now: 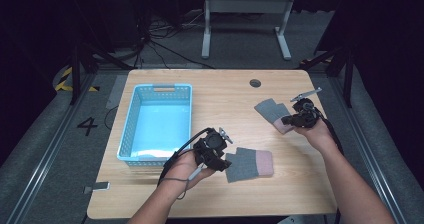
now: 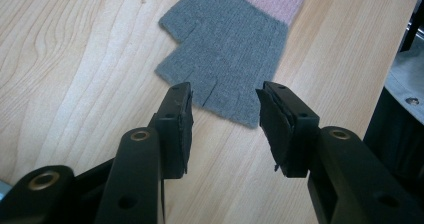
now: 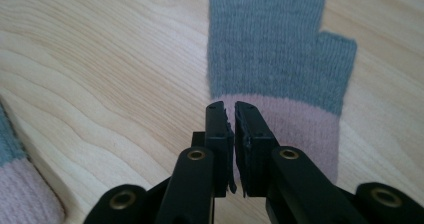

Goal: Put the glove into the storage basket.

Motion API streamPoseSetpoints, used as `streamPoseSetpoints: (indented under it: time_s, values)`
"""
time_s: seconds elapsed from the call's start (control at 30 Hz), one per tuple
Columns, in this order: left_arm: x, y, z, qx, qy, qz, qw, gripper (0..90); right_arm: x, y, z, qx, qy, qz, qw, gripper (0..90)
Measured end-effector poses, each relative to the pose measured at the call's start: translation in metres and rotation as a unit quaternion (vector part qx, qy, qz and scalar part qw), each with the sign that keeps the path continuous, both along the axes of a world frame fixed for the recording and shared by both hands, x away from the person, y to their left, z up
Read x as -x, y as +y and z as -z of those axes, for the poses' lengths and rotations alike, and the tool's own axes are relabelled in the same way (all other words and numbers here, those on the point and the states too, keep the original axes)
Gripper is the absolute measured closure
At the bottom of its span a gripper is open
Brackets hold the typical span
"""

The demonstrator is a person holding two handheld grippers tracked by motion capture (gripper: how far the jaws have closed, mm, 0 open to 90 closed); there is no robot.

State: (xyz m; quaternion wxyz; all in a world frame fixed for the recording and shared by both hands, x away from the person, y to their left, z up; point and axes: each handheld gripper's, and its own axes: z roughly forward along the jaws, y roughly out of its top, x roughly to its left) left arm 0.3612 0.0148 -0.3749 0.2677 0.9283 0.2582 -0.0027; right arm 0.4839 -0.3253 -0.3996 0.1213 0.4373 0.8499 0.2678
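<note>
Though fingerless, grey pink-cuffed gloves

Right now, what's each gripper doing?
Left gripper: jaws open over near glove, holding nothing.
Right gripper: jaws nearly shut over far glove, nothing visibly gripped.

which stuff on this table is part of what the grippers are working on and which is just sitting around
In the job:
- near fingerless glove, ahead of the left gripper, whose jaws stand apart
- far fingerless glove, at the right gripper, whose jaws are almost together over its pink cuff

Lying about:
- blue basket, untouched
- round hole in the wooden table
</note>
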Motion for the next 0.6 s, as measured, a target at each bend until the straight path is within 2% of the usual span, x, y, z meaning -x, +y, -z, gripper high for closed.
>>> streamPoseSetpoints:
  time_s: [0.33, 0.6]
  values:
    - [0.0, 0.002, -0.002, 0.003, -0.004, -0.001, 1.0, 56.3, -0.013, 0.009, -0.013, 0.01, 0.002, 0.006, 0.9999, 77.8]
    - [0.002, 0.008, -0.002, 0.002, -0.003, -0.01, 0.9999, 56.3, -0.033, 0.012, -0.006, 0.013, 0.021, 0.023, 0.9994, 71.7]
